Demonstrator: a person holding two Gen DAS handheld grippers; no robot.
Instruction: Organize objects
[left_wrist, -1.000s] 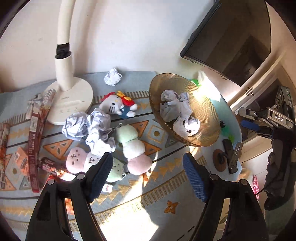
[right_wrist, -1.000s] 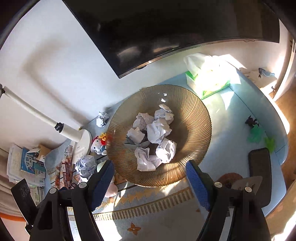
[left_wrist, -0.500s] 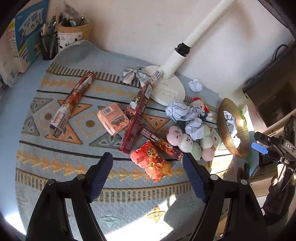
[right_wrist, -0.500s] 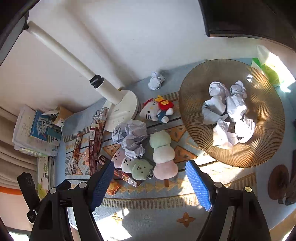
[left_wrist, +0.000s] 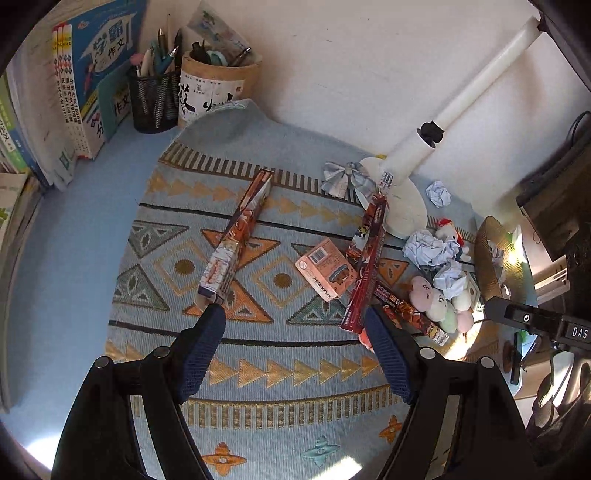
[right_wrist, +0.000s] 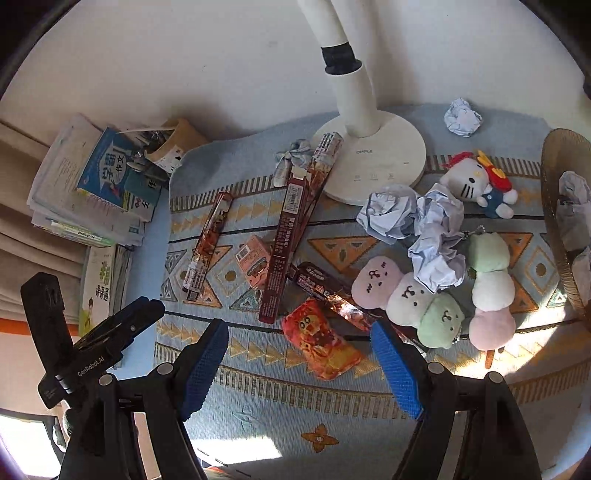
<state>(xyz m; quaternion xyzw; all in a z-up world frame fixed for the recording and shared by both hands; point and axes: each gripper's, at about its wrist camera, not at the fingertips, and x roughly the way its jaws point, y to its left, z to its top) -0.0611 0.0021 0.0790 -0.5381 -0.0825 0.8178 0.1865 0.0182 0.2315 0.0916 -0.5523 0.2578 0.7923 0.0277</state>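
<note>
Hovering over the patterned mat, both tools agape, empty.

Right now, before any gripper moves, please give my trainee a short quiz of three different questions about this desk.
1. True or false: the right gripper is shut on the orange snack packet.
2. What stands on the mat behind the crumpled paper: A a kettle, B a lamp base, C a vase?
3. Fill in: the cat plush lies between the lamp base and the woven ____.

Key: 1 false, both grippers, the left too, are open and empty; 2 B; 3 basket.
</note>
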